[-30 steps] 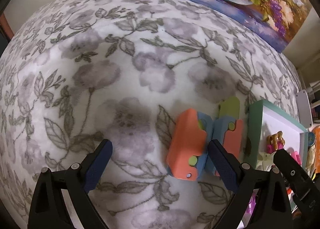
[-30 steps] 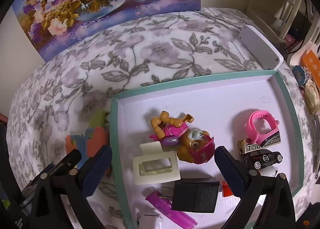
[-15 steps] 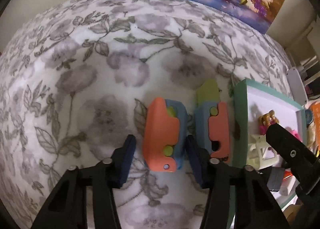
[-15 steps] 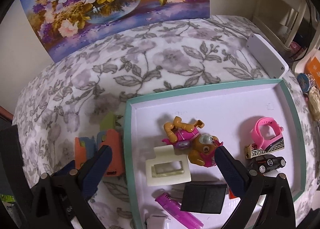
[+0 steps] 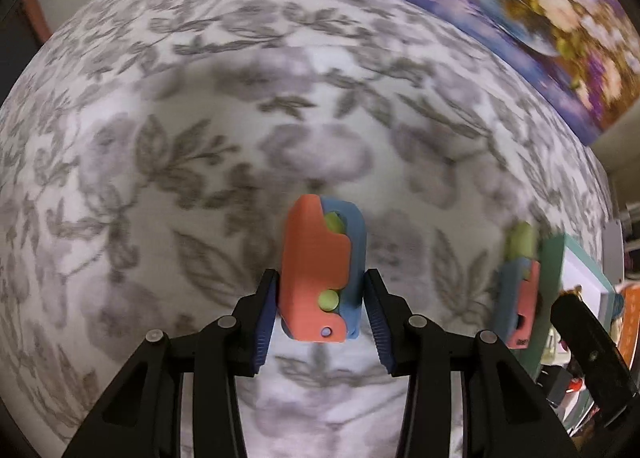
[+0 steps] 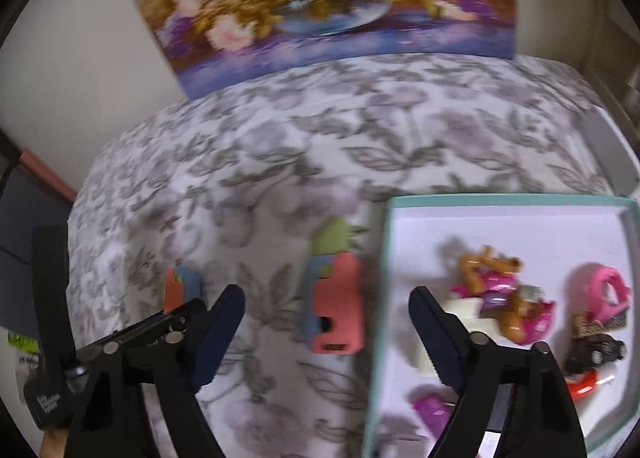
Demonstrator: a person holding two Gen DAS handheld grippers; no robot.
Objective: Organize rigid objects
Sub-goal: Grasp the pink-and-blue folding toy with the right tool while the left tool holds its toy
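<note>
Left claw [image 5: 320,312] pinches orange-blue toy [image 5: 322,270]; right claw [image 6: 326,324] spread above second toy [image 6: 334,304] beside teal tray [image 6: 380,298].

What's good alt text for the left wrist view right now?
The left gripper is shut on an orange and blue toy, its blue pads against both sides, above a grey floral cloth. A second orange and blue toy with a green tip lies to the right beside a teal-rimmed tray; a flower painting leans behind.
</note>
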